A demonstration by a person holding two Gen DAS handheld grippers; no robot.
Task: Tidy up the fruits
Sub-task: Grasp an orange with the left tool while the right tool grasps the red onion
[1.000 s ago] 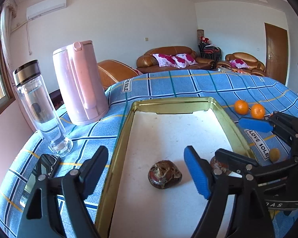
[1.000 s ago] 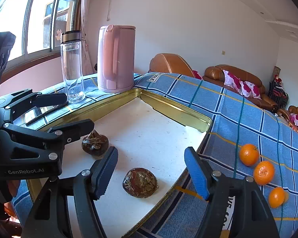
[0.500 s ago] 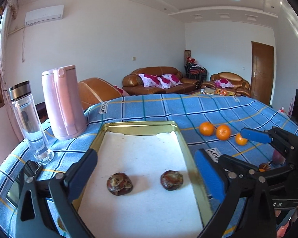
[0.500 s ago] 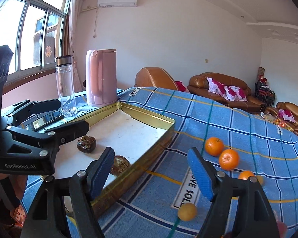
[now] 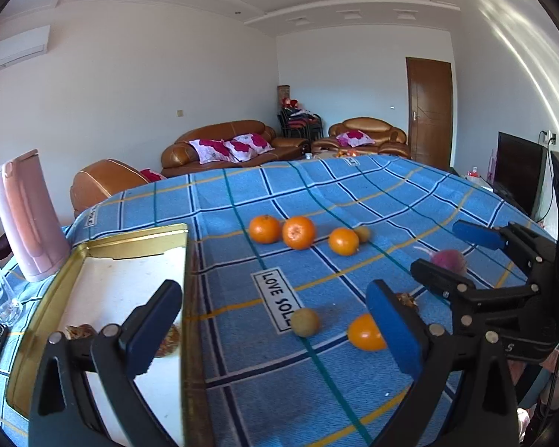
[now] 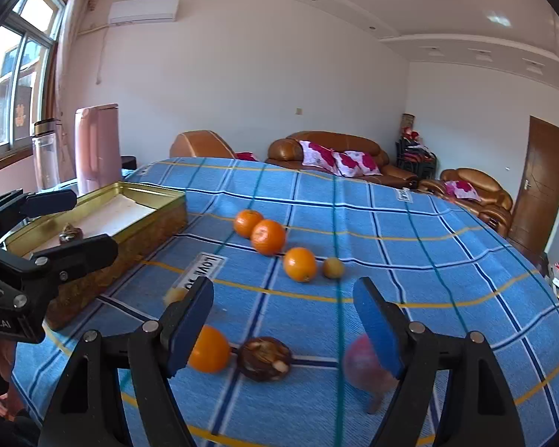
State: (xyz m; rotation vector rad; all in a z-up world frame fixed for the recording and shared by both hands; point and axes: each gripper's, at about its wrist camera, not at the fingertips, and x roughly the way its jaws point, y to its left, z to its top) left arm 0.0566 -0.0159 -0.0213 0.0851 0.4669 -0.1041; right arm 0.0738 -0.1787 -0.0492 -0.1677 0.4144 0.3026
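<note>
- left gripper: jaws spread wide, nothing between the blue pads; they hang above the cloth, touching no fruit. the jaws have just been opening.
- right gripper: jaws apart and empty, above the near fruits. these jaws have also just been opening.
- tray: gold-rimmed, white floor, on the left of the table; two dark brown fruits lie inside at its near end.
- oranges: three in a loose row mid-table, right of the tray, the first two touching; a small yellow-green fruit sits just beside the last one.
- near group: one orange, touching a dark brown fruit; a pinkish-red round fruit, blurred, lies to their right, partly behind the right pad.
- a second small yellowish fruit rests near the "love sole" label.
- tablecloth: blue plaid, covering the whole table.
- far left: pink kettle and clear bottle, beside a window.
- room: brown leather sofas with red-patterned cushions, a brown door, white walls.
</note>
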